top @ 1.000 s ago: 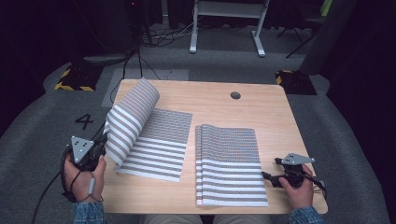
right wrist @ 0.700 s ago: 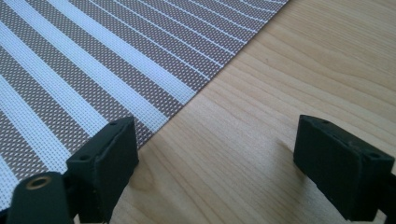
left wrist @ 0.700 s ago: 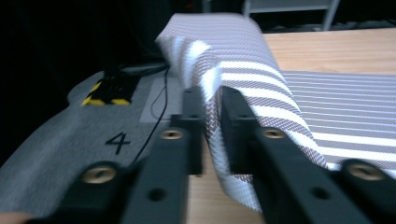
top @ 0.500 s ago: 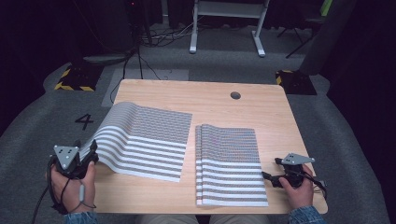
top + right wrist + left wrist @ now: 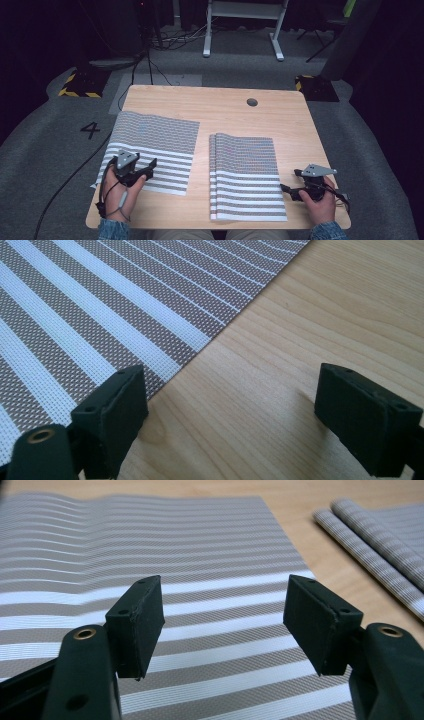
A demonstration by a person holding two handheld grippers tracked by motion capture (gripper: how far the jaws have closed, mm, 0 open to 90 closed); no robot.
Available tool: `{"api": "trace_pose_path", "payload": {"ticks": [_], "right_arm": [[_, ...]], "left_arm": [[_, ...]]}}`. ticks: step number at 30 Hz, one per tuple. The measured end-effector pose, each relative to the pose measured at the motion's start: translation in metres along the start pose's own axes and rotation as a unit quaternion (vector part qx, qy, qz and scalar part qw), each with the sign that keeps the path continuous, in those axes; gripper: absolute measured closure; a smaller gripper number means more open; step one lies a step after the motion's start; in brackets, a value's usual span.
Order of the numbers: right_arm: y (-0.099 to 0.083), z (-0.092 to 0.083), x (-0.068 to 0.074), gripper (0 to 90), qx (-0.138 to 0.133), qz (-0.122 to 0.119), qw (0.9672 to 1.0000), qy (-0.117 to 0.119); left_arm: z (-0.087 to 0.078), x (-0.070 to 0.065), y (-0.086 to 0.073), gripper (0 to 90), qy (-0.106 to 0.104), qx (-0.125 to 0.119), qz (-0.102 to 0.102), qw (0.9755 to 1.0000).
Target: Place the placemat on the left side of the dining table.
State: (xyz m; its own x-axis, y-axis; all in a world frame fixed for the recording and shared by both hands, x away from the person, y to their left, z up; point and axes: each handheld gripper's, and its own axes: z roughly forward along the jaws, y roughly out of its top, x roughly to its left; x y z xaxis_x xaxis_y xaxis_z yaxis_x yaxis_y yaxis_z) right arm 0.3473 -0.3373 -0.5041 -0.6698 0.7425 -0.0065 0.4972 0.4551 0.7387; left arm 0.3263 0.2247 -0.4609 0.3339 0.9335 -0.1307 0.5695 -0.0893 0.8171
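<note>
Risk first: single striped grey-and-white woven placemat (image 5: 152, 150) laid flat at left side of light wooden table (image 5: 225, 107), near left corner overhanging table edge; liable to slide or droop off if brushed by withdrawing hand; likely cause, low passage of left gripper (image 5: 141, 171) over mat surface. Slight ripple noted across far part of mat in left gripper view; may not lie true if left uncorrected. Stack of matching folded striped placemats (image 5: 245, 175) lying just right of centre, apart from single mat; folded edges at its left side liable to catch if next mat dragged rather than lifted.

Left gripper: jaws just been opening, standing wide; nothing between pads (image 5: 142, 617); released, hovering low over mat's near white bands; contact with mat not determinable.

Right gripper (image 5: 292, 192): jaws wide apart, empty; positioned over bare wood just beside right edge of stack; one pad (image 5: 117, 405) at stack's edge.
</note>
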Motion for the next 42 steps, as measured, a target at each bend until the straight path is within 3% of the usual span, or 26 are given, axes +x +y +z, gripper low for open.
{"api": "trace_pose_path", "payload": {"ticks": [7,11,14,18,19,21,28,33,36,39,42], "right_arm": [[0.0,0.0,0.0,13.7,0.0,-0.001,1.0,0.001],[0.0,0.0,0.0,13.7,0.0,-0.001,1.0,0.001],[0.0,0.0,0.0,13.7,0.0,-0.001,1.0,0.001],[0.0,0.0,0.0,13.7,0.0,-0.001,1.0,0.002],[0.0,0.0,0.0,13.7,0.0,-0.001,1.0,0.001],[0.0,0.0,0.0,13.7,0.0,-0.001,1.0,0.001],[0.0,0.0,0.0,13.7,0.0,-0.001,1.0,0.001],[0.0,0.0,0.0,13.7,0.0,-0.001,1.0,0.001],[0.0,0.0,0.0,13.7,0.0,-0.001,1.0,0.001],[0.0,0.0,0.0,13.7,0.0,-0.001,1.0,0.001],[0.0,0.0,0.0,13.7,0.001,0.0,1.0,0.001]], "left_arm": [[0.024,-0.017,-0.007,29.6,-0.024,0.046,0.021,0.9984],[0.036,-0.025,-0.012,28.1,-0.026,0.091,0.048,0.9943],[0.042,-0.028,-0.016,24.8,-0.029,0.123,0.047,0.9909],[0.045,-0.031,-0.019,19.1,-0.024,0.123,0.059,0.9904],[0.046,-0.033,-0.02,18.5,-0.017,0.123,0.08,0.989],[0.047,-0.033,-0.022,18.3,-0.015,0.114,0.075,0.9905],[0.049,-0.034,-0.021,19.3,-0.014,0.11,0.072,0.9913],[0.053,-0.026,-0.018,31.0,-0.015,0.095,0.074,0.9927],[0.054,-0.021,-0.016,46.9,-0.009,0.083,0.075,0.9937],[0.055,-0.016,-0.014,66.7,-0.005,0.08,0.085,0.9932],[0.058,-0.014,-0.012,78.3,0.001,0.08,0.095,0.9923]]}}
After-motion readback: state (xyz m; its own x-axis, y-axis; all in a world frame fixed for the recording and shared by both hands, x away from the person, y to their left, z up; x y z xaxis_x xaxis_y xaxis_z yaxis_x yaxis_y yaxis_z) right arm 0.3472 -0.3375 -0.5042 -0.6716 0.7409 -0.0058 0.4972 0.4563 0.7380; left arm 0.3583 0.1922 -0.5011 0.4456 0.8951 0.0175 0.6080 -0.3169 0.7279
